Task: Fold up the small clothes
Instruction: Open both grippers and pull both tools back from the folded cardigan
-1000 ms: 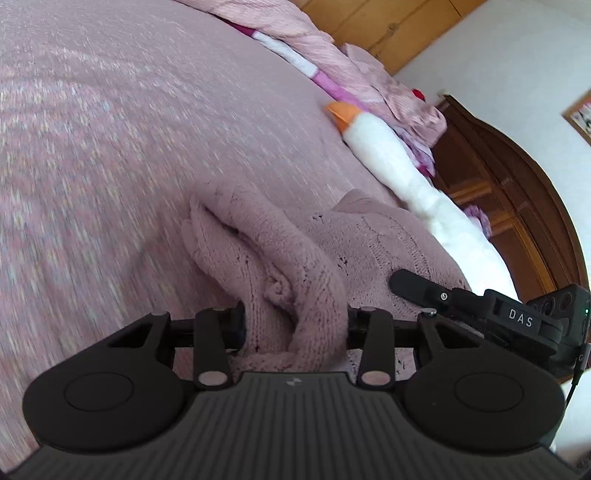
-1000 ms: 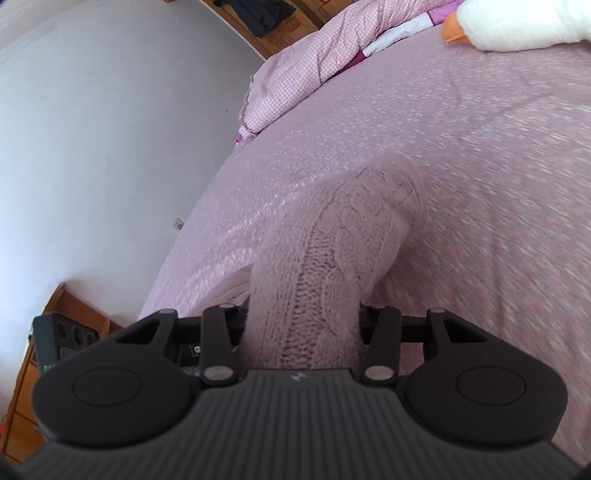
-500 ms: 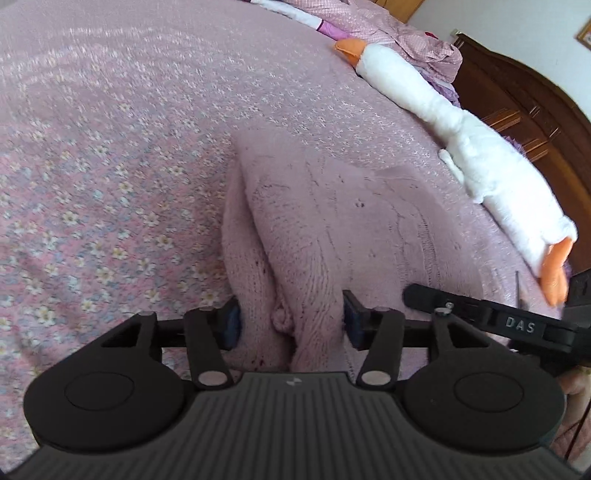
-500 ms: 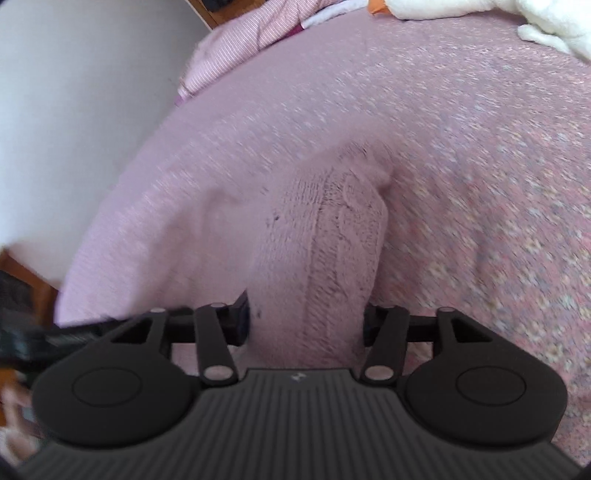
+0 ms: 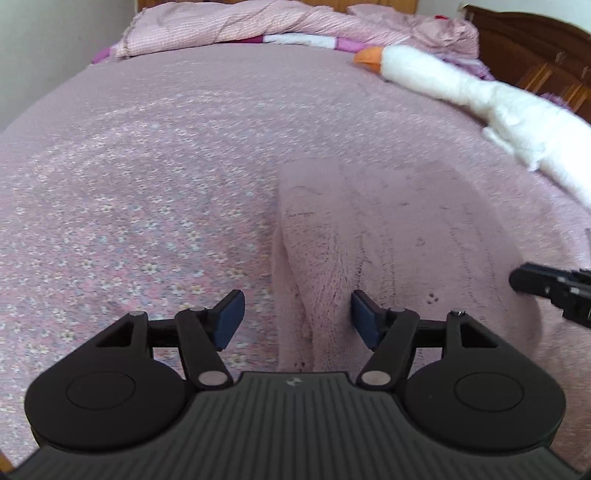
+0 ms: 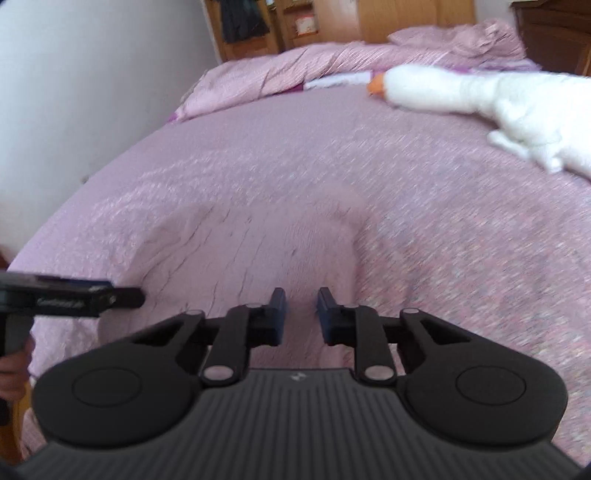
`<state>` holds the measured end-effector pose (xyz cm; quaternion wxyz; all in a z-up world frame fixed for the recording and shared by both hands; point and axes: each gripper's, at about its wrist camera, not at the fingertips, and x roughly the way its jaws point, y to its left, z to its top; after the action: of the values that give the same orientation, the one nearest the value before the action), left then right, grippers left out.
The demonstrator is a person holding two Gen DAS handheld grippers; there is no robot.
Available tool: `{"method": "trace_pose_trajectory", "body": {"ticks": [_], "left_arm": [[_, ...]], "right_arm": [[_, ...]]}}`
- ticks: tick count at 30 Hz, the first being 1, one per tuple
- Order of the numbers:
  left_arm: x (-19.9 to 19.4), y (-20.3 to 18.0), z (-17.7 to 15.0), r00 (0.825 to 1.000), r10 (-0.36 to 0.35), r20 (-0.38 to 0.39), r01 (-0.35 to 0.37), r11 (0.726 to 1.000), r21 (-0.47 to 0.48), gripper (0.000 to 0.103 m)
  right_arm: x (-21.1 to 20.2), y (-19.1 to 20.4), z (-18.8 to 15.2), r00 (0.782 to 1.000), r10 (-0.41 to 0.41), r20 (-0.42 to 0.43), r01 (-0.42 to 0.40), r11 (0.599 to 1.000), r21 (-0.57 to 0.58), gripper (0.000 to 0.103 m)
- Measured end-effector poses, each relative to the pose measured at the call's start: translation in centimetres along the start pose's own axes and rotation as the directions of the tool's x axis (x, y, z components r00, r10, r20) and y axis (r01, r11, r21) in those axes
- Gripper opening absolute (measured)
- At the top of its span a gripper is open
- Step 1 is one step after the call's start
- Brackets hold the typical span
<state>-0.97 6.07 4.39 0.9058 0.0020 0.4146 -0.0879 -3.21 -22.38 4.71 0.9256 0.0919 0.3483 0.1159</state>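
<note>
A wide bed (image 5: pixel 147 166) covered in a pink flowered spread fills both views. Along its far edge lies a rumpled pink quilt (image 5: pixel 229 26), and on the right side a long white plush goose (image 5: pixel 461 88) with an orange beak stretches across the spread, well apart from the work area. Dark wooden furniture (image 5: pixel 535 48) stands behind the goose, and a pale wall rises on the left. Nothing lies between the claws and the garment.

The pink knitted sweater (image 5: pixel 388 236) lies flat on the bed near the front edge, spread out in front of both claws; its left border forms a raised fold running toward the camera in the left wrist view. In the right wrist view the same sweater (image 6: pixel 258 251) lies blurred and low on the spread.

The left claw (image 5: pixel 297 317) stands wide and is opening. The folded left border of the sweater runs between its blue pads (image 5: pixel 231 314), closer to the right pad, and the left pad is clear of the cloth, so the knit is released.

The right claw (image 6: pixel 301 314) is closing, with only a narrow gap left between its pads. It sits over the near edge of the sweater, and I cannot tell whether any cloth is pinched in that gap. Its tip also shows at the right edge of the left wrist view, over the sweater's right part.
</note>
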Motion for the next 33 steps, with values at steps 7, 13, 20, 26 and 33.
{"method": "trace_pose_trajectory", "body": {"ticks": [7, 13, 20, 26, 33], "left_arm": [[-0.3, 0.0, -0.1, 0.999, 0.041, 0.024, -0.042, 0.999, 0.009, 0.071], [-2.9, -1.3, -0.8, 1.000, -0.001, 0.026, 0.001, 1.000, -0.006, 0.083], [-4.6, -3.4, -2.7, 1.000, -0.004, 0.029, 0.004, 1.000, -0.015, 0.100], [-4.2, -4.8, -4.3, 1.000, 0.018, -0.013, -0.018, 1.000, -0.025, 0.101], [-2.7, -5.6, -5.8, 0.997, 0.056, -0.052, -0.057, 0.998, -0.020, 0.101]], "right_arm": [[1.4, 0.8, -0.8, 0.999, -0.032, 0.018, 0.033, 0.998, -0.057, 0.022], [-1.2, 0.6, -1.0, 0.999, -0.025, 0.033, 0.024, 0.999, 0.035, 0.048], [-3.4, 2.2, -2.9, 0.998, -0.031, 0.059, 0.032, 0.999, -0.012, 0.072], [-3.7, 2.7, -4.7, 0.998, -0.054, 0.026, 0.055, 0.998, -0.012, 0.074], [-3.1, 2.3, -6.0, 0.997, -0.069, -0.027, 0.070, 0.997, 0.025, 0.085]]}}
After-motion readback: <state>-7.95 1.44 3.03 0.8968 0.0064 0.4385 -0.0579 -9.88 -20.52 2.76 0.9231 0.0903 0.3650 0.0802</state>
